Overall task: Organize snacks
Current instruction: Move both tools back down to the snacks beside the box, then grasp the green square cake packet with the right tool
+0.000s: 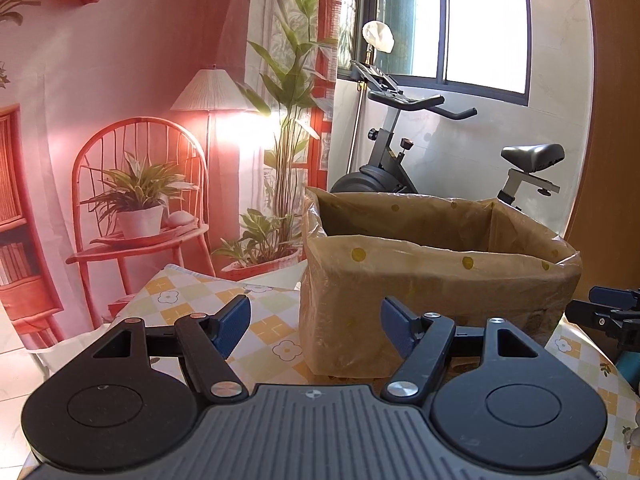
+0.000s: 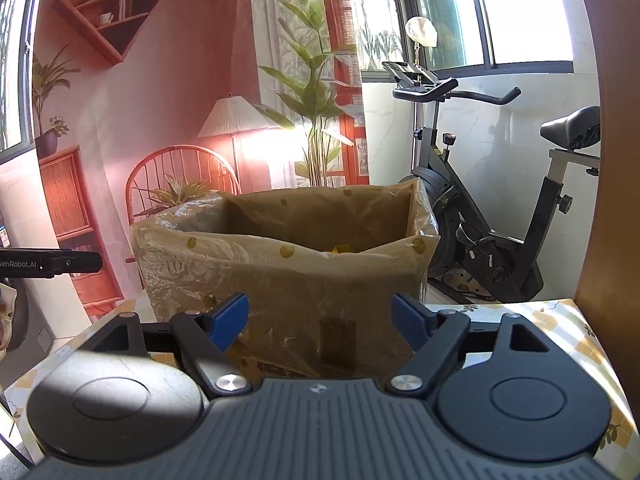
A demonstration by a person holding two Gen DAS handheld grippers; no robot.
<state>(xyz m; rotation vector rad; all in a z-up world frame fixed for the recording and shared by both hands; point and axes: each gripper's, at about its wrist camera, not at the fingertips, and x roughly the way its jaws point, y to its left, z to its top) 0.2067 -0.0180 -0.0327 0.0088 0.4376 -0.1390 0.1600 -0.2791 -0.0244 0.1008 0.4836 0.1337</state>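
The box (image 2: 288,264), lined with a thin crinkly bag, stands on the table (image 1: 276,336) just ahead of both grippers. Left gripper (image 1: 316,320) and right gripper (image 2: 320,316) gape, holding nothing. The liner looks slippery and tearable, so grip the stiff box wall.

In the left wrist view we see our left gripper (image 1: 315,326) filling the lower half of the frame, its two blue pads (image 1: 233,322) spread wide apart with nothing between them; the black linkage arms splay outward from the ribbed grey body at bottom centre. At the right edge of that frame our right gripper (image 1: 600,312) juts in, seen side-on. In the right wrist view the right gripper (image 2: 320,320) sits low and centred, blue pads (image 2: 230,318) wide and empty; at the left edge the left gripper (image 2: 76,262) pokes in, level.
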